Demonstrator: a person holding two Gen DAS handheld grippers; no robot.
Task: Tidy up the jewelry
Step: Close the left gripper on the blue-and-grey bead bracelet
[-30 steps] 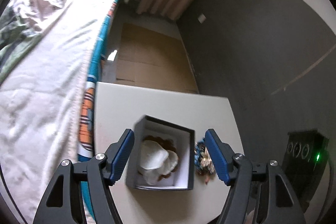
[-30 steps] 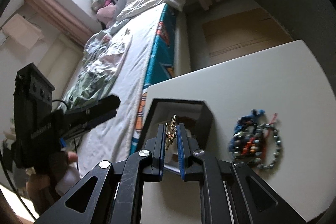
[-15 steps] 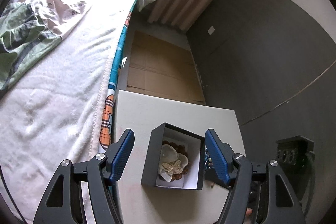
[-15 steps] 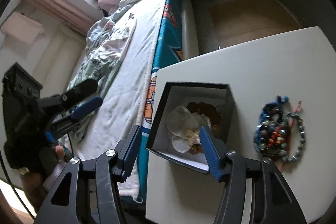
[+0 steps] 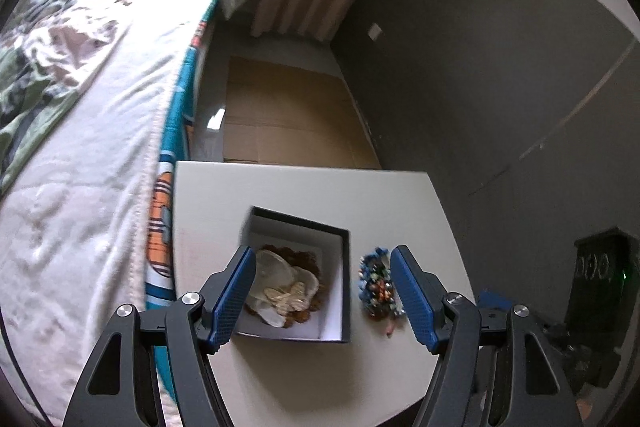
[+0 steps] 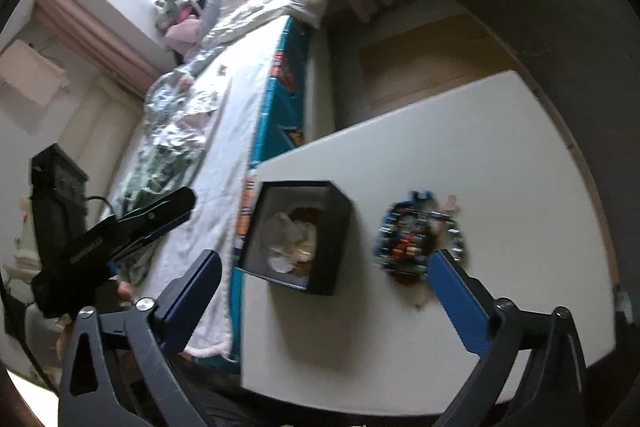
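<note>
The beaded bracelets (image 6: pixel 418 241), a tangled blue, orange and grey heap at centre right of the white table (image 6: pixel 500 147), could snag and drag if only one strand gets pinched. The right gripper (image 6: pixel 328 291) has just been opening and stands wide, empty. The left gripper (image 5: pixel 322 293), partly open, holds nothing above the black box (image 5: pixel 346 291) of pale shells and a gold butterfly piece.

Left claw (image 5: pixel 322 291) agape, right claw (image 6: pixel 326 299) just opened, empty
</note>
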